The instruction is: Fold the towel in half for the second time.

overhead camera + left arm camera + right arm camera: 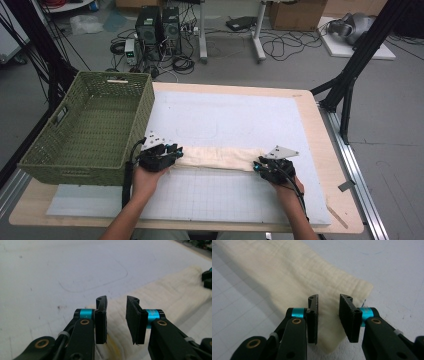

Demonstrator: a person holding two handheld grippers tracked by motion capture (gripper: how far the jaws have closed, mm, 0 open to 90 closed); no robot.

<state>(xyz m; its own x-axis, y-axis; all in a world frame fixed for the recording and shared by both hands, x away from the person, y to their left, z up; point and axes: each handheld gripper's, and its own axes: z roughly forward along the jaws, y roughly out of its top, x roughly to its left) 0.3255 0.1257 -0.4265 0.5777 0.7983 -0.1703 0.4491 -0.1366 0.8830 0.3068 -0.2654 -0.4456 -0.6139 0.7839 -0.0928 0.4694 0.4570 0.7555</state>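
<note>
table: pale wooden table | basket: green woven basket, left edge | cloth: cream folded cloth strip flat between grippers | left gripper, right gripper: jaws part-open over cloth ends, gripping nothing | risk: uneven pinch may unfold it

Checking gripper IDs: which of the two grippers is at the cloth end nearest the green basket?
The left gripper, at the folded cream cloth's left end beside the green basket. The right gripper sits at the far end, toward the open side of the table.

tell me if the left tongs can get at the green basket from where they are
Probably yes: the left tongs sit at the folded cloth's end, right beside the green basket, jaws apart, nothing between them.
</note>
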